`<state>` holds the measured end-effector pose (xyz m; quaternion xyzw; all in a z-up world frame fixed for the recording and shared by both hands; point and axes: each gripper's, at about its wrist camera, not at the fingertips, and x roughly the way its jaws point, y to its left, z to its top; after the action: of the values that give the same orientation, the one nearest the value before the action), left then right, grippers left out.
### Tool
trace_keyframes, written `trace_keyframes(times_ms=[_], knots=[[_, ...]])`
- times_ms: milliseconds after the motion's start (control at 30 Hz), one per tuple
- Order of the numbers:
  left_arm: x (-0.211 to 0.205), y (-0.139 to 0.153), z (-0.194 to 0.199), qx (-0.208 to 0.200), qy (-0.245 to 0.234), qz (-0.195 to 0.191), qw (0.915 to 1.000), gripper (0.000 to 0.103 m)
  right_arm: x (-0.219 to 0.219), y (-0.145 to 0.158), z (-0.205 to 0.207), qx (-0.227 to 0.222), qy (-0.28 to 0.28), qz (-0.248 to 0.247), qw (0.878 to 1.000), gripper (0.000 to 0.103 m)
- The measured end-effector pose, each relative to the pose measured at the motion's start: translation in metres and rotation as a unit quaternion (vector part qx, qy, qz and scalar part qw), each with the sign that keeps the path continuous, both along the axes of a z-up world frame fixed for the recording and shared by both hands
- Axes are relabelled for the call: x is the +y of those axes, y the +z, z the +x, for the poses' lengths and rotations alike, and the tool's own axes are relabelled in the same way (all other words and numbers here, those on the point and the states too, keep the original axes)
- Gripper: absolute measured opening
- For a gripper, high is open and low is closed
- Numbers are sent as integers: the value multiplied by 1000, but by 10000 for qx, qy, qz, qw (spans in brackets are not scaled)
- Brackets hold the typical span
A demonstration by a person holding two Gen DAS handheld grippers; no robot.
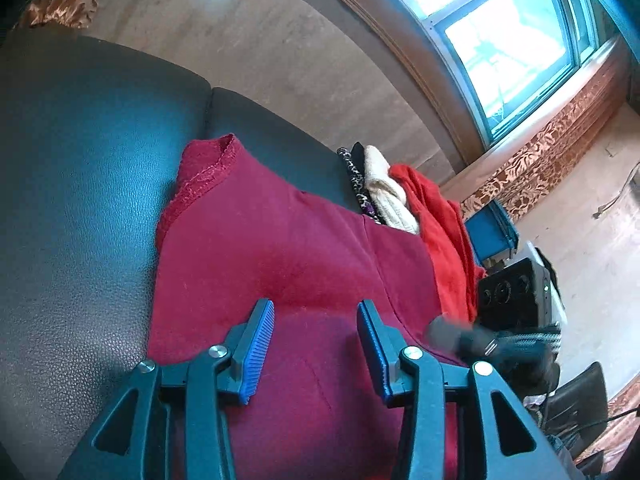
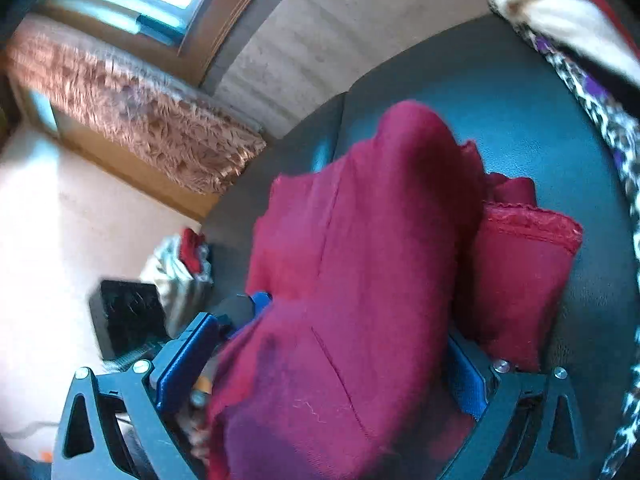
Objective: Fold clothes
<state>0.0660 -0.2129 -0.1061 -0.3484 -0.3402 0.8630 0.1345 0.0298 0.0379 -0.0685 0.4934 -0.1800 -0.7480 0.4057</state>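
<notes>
The left gripper [image 1: 314, 350] has its blue ribbed fingers [image 1: 256, 352] spread wide with nothing between them, hovering just over the maroon garment [image 1: 280, 248], which lies spread on the dark leather sofa [image 1: 80, 200] with its lace-trimmed neckline at the far end. The right gripper [image 2: 320, 360] has a thick bunch of that same maroon garment [image 2: 360, 280] heaped between and over its fingers [image 2: 180, 360]; how tightly they press it I cannot tell, since cloth covers the gap and the view is motion-blurred. In the left wrist view the right gripper shows as a dark blurred device [image 1: 512, 320] at the garment's right edge. Beyond the garment on the far right of the sofa lie a bright red cloth [image 1: 440, 232], a cream knit [image 1: 388, 192] and a leopard-print piece [image 1: 356, 180]. Further out are a blue bin [image 1: 490, 232], a patterned brown curtain [image 1: 540, 160], a window [image 1: 508, 48] and a plain wall [image 1: 280, 40]. No readable writing or labels appear in either view
</notes>
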Motion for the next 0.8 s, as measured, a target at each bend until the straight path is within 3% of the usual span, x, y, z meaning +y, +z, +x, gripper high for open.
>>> trace_keyframes(times_ms=[33, 100, 133, 167, 267, 333, 400, 500, 533, 667, 800], knots=[[-1, 1, 1, -4, 34, 9, 10000, 44, -1, 1, 3, 97, 55, 202, 9997, 102], [-2, 4, 3, -7, 103, 23, 9999, 44, -3, 2, 6, 212, 35, 606, 9979, 74], [-3, 8, 6, 27, 139, 5, 9999, 44, -3, 3, 5, 176, 10, 652, 9977, 30], [-3, 12, 9, 110, 141, 1, 9998, 45, -1, 6, 2, 80, -9, 551, 9985, 22], [-1, 31, 25, 552, 92, -205, 9982, 46, -1, 50, 13, 779, -16, 502, 9957, 17], [1, 38, 32, 746, 22, -304, 9967, 47, 5, 85, 24, 1319, -74, 159, 9911, 16], [8, 37, 32, 786, -232, -350, 9960, 49, 22, 93, 24, 1582, -306, 126, 9868, 16], [32, 16, 17, 213, -787, -803, 9934, 50, 59, 43, 7, 930, -774, 253, 9923, 16], [38, 17, 17, 226, -827, -954, 9917, 50, 69, 20, 1, 619, -906, 250, 9936, 16], [57, 23, 18, 274, -931, -1455, 9846, 49, 111, -43, -6, -307, -1271, -877, 9875, 12], [69, 50, 19, 742, -1070, -1308, 9828, 49, 104, -25, -13, -199, -959, -667, 9930, 15]])
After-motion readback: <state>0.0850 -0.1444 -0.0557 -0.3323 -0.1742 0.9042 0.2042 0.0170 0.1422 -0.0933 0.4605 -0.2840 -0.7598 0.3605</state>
